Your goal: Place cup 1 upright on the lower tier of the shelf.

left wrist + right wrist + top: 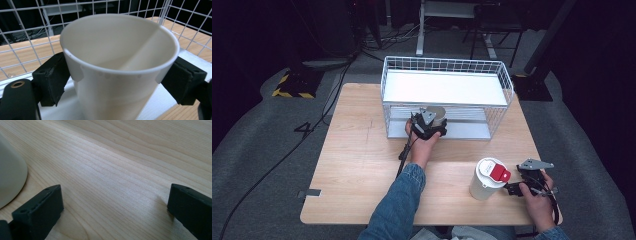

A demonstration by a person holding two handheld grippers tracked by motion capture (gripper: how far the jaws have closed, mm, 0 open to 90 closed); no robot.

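Note:
A white paper cup [120,62], empty and upright, stands on the lower shelf [160,100] of a white wire rack [508,85]. My left gripper [118,78] is shut on this cup, one black pad on each side below the rim. From above, the left gripper [428,125] reaches into the rack's open front with the cup [436,113] just past it. A second white cup [486,180] with a lid and a red tab [500,173] stands at the table's front right. My right gripper [513,187] sits just right of it, open and empty; its own view shows that cup's base [10,175] to the left of the gripper [115,206].
The wire rack has a white upper shelf [442,86] and stands at the back of the wooden table [362,165]. Wire mesh [27,37] closes the rack's back and sides around the held cup. Cables and stands lie on the floor beyond the table.

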